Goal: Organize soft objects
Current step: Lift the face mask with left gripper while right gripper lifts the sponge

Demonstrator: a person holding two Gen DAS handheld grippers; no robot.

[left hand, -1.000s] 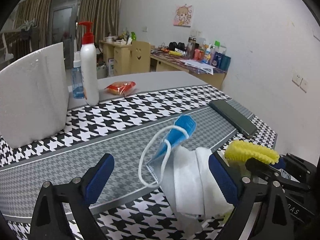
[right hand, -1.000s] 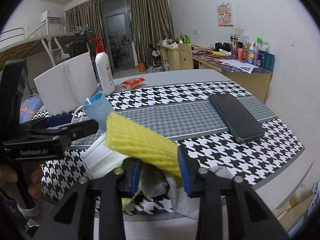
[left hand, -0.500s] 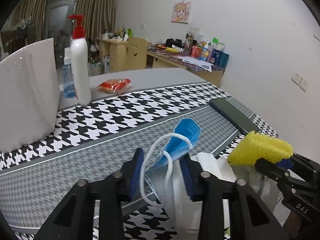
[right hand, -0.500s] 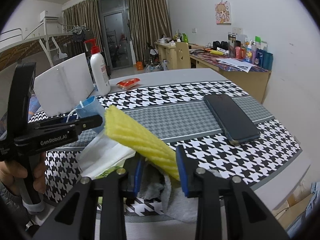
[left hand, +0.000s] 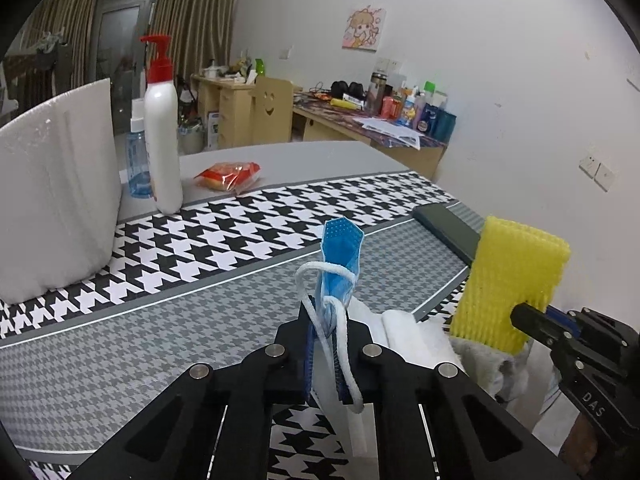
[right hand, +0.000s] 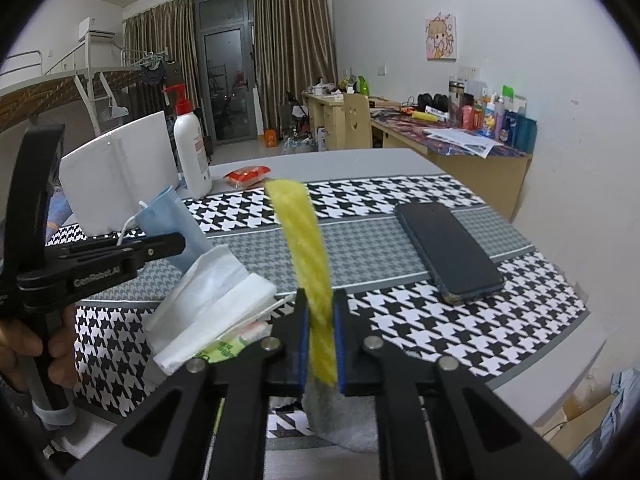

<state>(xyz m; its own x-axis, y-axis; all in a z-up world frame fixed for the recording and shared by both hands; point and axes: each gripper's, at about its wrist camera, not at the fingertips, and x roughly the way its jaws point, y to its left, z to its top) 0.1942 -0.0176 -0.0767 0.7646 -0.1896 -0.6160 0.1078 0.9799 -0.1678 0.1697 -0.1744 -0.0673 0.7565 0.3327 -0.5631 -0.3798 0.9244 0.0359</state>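
Blue mask [left hand: 340,256] and yellow sponge [right hand: 308,248] clamped above the checked table [left hand: 240,236].
The left gripper [left hand: 326,344] pinches the mask; the right gripper [right hand: 320,344] squeezes the sponge, white tissues [right hand: 212,300] between them, a phone [right hand: 448,248] nearby.

Blue mask [left hand: 340,256] upright, yellow sponge [right hand: 308,256] perhaps foam

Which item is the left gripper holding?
On the black-and-white houndstooth table runner, look at the near edge, left of the yellow ribbed foam sponge. The left gripper is shut on a folded blue disposable face mask, the only blue item with white ear loops.
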